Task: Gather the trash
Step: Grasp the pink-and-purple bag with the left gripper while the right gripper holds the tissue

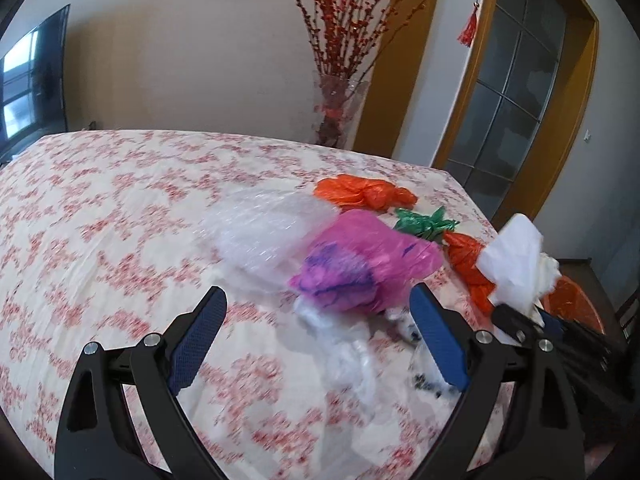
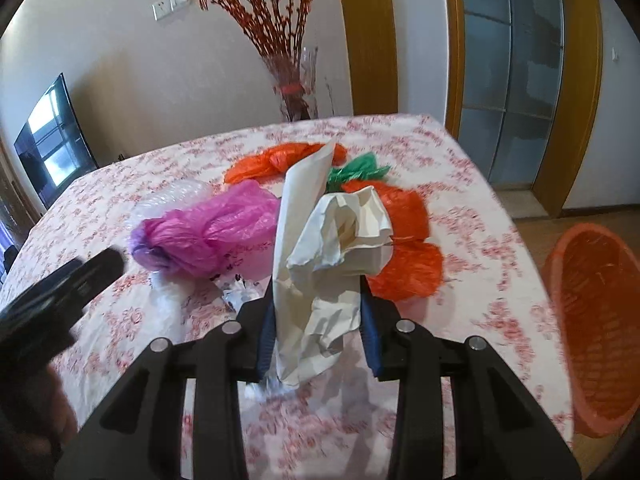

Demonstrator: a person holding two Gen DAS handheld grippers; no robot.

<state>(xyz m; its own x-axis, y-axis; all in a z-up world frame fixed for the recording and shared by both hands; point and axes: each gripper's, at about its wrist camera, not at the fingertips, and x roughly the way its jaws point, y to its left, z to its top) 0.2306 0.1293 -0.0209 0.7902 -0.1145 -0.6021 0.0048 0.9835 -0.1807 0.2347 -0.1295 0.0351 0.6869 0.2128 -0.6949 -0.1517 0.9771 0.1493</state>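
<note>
- Paper wad point(image 2: 328, 264) sits pinched in right hand-held gripper point(image 2: 318, 336); a loose flap could slip free before the orange basket point(image 2: 600, 320).
- Left hand-held gripper point(image 1: 316, 332) gapes wide, empty.

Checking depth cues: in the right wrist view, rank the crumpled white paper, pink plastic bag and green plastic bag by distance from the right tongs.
1. Crumpled white paper, clamped in the right tongs.
2. Pink plastic bag, left.
3. Green plastic bag, beyond, mid-table.
</note>
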